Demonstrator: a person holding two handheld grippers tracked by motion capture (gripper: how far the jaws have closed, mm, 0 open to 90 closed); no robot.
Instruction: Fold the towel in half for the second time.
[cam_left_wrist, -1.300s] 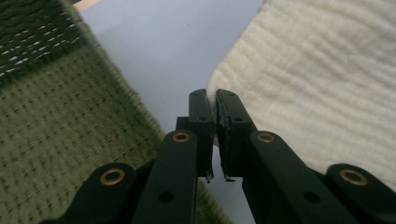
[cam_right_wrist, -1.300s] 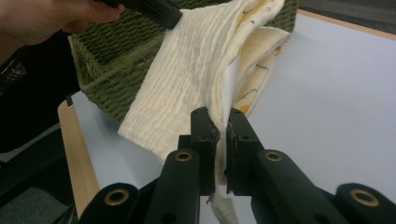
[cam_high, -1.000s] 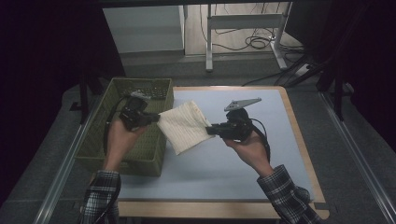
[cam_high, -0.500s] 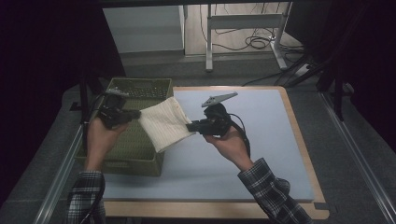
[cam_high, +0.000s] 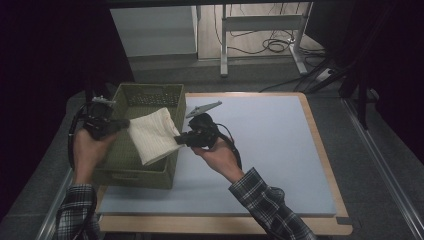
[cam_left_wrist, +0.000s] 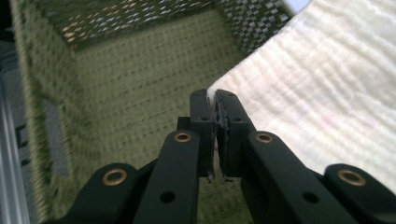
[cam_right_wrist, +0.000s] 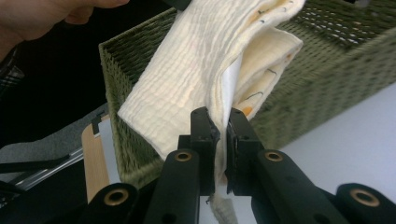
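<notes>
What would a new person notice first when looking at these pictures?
First, the pale cream folded cloth, held in the air between the left tongs and the right tongs, each shut on one edge. It hangs over the green woven basket at the left side of the light blue table mat. The basket's inside looks bare in the left gripper view.

No text, label, brand, number or sign can be read anywhere. The cloth carries small dark and orange printed marks at about 3 o'clock of its fold in the right gripper view, but they form no legible letters.
</notes>
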